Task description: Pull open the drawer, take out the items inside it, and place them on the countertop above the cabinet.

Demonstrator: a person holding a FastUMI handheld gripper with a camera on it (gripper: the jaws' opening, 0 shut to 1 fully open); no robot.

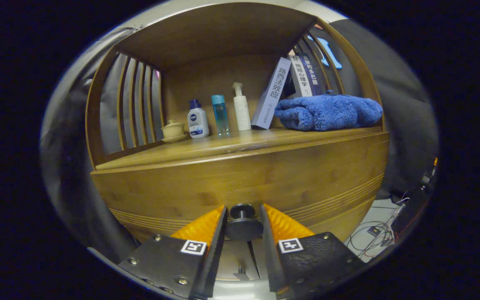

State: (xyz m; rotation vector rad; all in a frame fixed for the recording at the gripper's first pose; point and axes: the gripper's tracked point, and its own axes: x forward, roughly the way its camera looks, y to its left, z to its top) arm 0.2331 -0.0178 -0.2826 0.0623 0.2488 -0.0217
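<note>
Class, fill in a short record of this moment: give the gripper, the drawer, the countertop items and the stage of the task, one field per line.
gripper: gripper with its two orange fingers either side of the black knob; contact with the knob cannot be told
drawer: drawer front flush with the cabinet, not yet pulled open
countertop left: small cream lidded cup, white bottle with blue cap, clear blue bottle, white pump bottle
countertop right: leaning books, folded blue towel
task stage: knob lined up between fingers; nothing taken out yet

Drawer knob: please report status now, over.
Gripper fingers either side of the drawer knob, contact unclear. Drawer front looks shut. Nothing in the way.
</note>
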